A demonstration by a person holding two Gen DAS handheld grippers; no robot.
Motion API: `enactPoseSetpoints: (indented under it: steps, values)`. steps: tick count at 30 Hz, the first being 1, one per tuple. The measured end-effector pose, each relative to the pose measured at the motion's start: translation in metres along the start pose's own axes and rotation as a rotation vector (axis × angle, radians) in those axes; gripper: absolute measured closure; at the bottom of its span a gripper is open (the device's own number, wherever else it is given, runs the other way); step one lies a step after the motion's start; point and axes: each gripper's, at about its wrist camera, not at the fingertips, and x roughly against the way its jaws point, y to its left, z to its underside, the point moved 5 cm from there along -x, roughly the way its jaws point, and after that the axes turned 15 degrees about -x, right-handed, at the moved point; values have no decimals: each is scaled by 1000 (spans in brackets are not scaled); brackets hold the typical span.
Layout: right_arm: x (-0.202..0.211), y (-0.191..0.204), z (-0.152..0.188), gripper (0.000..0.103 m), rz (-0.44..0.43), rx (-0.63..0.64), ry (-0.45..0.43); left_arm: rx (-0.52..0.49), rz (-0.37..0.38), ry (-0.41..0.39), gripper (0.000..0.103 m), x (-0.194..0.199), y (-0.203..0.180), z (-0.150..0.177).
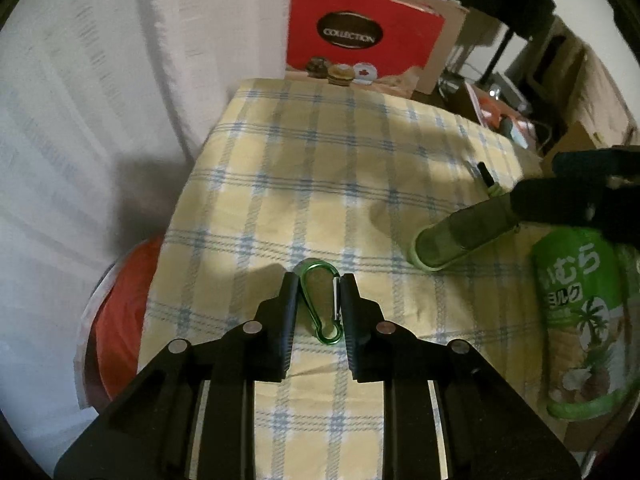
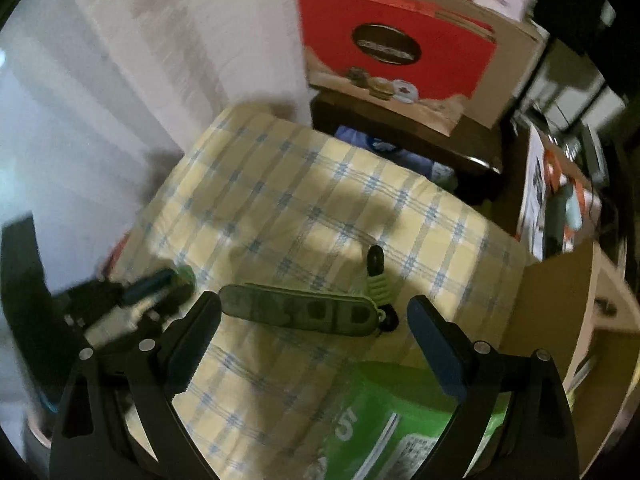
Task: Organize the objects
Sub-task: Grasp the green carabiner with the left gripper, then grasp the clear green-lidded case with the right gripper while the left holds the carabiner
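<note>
**Green carabiner pinned in your left jaws, right side not gripping yet**

Green anodised aluminium carabiner (image 1: 321, 304) lies flat on the yellow-and-blue checked tablecloth (image 1: 320, 184), right between the fingers of your left gripper (image 1: 320, 292). Both pads sit against its long sides, so I read that as clamped on it. It's light, rigid and slick metal, so expect it to twist or squirt out if the squeeze is off-centre. One pad bears on the silver spring gate (image 1: 337, 300), which can give inward under pressure. Better hold, if you regrip: across the solid spine and the broad end, not the gate.

Your right gripper (image 2: 316, 316) is spread wide with nothing pressed between the pads. It hovers over the olive-green oblong case with lime trim (image 2: 300, 310), which lies near the table's right edge with a lime ribbed strap and black tab (image 2: 378, 276) at one end.
- Case looks semi-stiff, with contents showing through, so it's probably light
- Take it across the narrow width near the middle; the strap end is floppy and will swing

Green printed snack bag with palm-tree art (image 1: 580, 320) sits just beside the case: soft, crinkly, likely crushable. Pinch a seam or the top edge, gently, not the belly
</note>
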Motion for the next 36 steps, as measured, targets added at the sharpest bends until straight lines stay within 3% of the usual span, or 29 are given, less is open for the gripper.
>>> enactPoseSetpoints:
  steps: [10, 14, 17, 27, 36]
  values:
    - [-18, 35, 14, 14, 31, 332, 79, 60, 41, -16, 84, 13, 15, 5]
    - [-26, 34, 18, 15, 88, 438, 106, 87, 70, -21, 84, 15, 19, 9]
    - [-37, 28, 17, 20, 122, 454, 118, 92, 73, -18, 84, 13, 21, 11]
    - [-59, 33, 20, 60, 96, 449, 152, 103, 81, -26, 84, 17, 21, 13]
    - [-56, 38, 7, 76, 103, 386, 93, 96, 88, -29, 84, 20, 14, 12]
